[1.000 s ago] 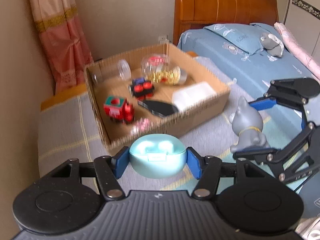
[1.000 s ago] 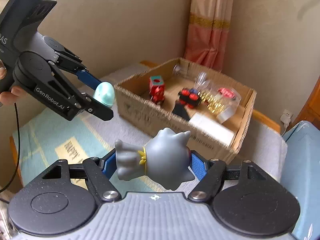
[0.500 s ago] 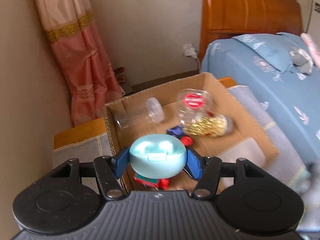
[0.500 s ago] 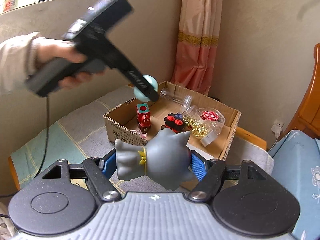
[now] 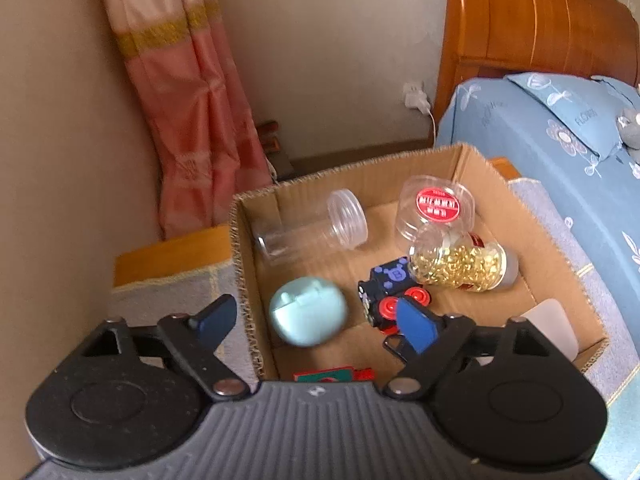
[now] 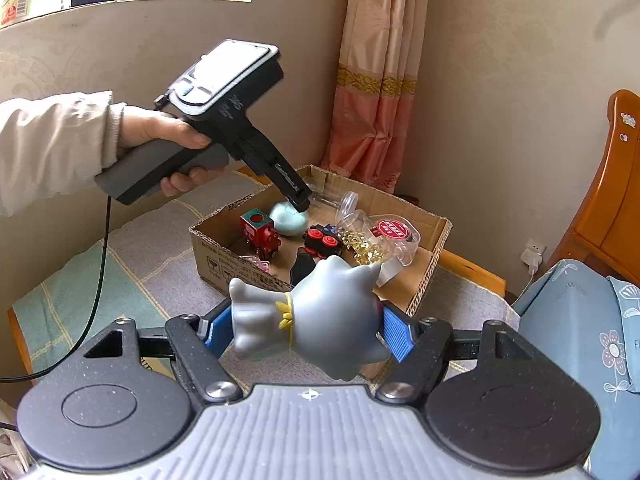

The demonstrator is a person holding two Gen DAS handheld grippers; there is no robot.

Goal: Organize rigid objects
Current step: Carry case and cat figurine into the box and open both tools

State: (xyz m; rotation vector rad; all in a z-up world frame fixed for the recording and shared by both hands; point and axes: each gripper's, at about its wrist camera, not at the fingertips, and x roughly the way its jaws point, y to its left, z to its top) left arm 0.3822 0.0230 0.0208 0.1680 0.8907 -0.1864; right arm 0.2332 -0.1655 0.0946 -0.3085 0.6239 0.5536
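A teal oval case (image 5: 304, 312), blurred, lies loose at the near left of the cardboard box (image 5: 352, 168), free of the blue pads (image 5: 414, 326). My left gripper (image 5: 316, 320) hovers over it with its jaws opening wide. In the right wrist view the same left gripper (image 6: 300, 202) points down into the box (image 6: 440, 240), just above the case (image 6: 286, 222). My right gripper (image 6: 308, 330) is shut on a grey cat figure (image 6: 320, 316), held sideways above the blanket, short of the box.
The box also holds a clear jar (image 5: 308, 224), a jar of gold beads (image 5: 460, 264), a red-lidded tub (image 5: 436, 204), a black toy train (image 5: 392, 292), a red toy train (image 6: 260, 232) and a white item (image 5: 556, 328). A bed (image 5: 560, 140) lies right.
The left gripper moved over the box, then spread its jaws and let go of the teal case, which dropped inside. The right gripper rose slightly, still gripping the grey figure.
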